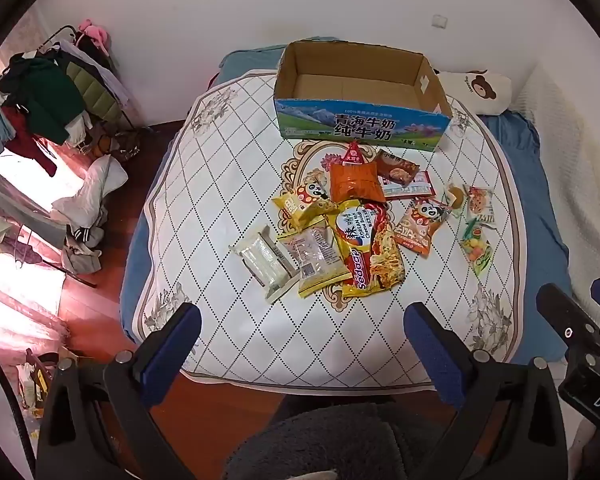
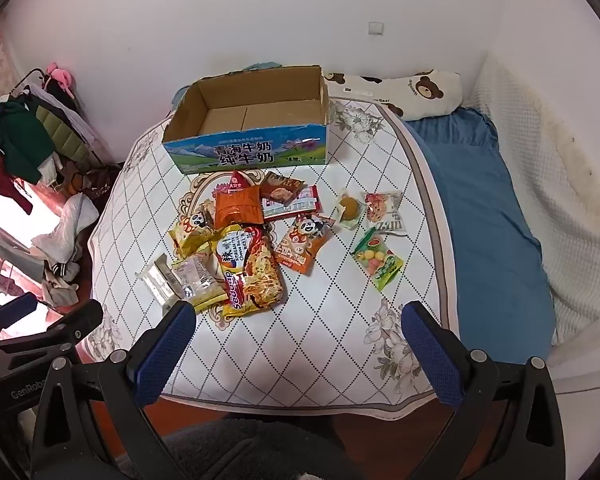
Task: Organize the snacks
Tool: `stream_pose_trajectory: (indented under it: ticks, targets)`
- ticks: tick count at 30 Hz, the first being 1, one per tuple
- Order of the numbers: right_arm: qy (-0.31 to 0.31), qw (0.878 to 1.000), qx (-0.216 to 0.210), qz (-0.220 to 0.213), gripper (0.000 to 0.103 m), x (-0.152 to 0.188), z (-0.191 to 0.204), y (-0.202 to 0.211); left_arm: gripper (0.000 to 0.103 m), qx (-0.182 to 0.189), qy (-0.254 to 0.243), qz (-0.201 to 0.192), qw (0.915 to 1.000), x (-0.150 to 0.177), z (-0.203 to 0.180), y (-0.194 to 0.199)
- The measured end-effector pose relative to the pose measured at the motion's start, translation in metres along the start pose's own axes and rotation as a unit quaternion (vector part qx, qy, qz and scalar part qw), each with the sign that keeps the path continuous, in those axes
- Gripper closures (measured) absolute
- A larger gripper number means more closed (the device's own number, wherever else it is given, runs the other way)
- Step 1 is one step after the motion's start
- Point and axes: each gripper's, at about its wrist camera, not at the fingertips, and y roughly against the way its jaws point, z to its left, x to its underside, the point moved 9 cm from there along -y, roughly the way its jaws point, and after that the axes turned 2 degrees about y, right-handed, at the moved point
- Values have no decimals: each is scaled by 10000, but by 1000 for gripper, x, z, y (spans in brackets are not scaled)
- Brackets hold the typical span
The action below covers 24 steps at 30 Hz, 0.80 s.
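Observation:
Several snack packets lie in a loose pile on a white quilted mat [image 1: 228, 184] [image 2: 340, 320]: a yellow noodle pack [image 1: 366, 246] [image 2: 246, 268], an orange packet [image 1: 356, 182] [image 2: 238, 206], a clear wrapped cake [image 1: 262, 262] [image 2: 156, 280] and a green candy bag [image 1: 476, 248] [image 2: 378, 260]. Behind them stands an empty cardboard milk box [image 1: 360, 128] [image 2: 248, 152]. My left gripper [image 1: 302, 316] hangs open above the mat's near edge, nothing between its fingers. My right gripper [image 2: 298, 316] is open too, short of the pile.
The mat covers a bed with a blue sheet [image 2: 480, 216]. A bear-print pillow [image 2: 420, 88] lies at the back right. A rack piled with clothes [image 1: 48, 100] stands on the left over a wooden floor [image 1: 100, 292]. A dark fuzzy garment [image 1: 320, 440] sits just below the grippers.

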Motion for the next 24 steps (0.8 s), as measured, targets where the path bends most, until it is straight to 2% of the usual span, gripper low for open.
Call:
stream_pose_trajectory:
  ticks: [24]
  targets:
    - [-51, 9999, 44, -79, 0, 0, -3, 6, 0, -5, 7, -73, 10000, 1, -3, 3]
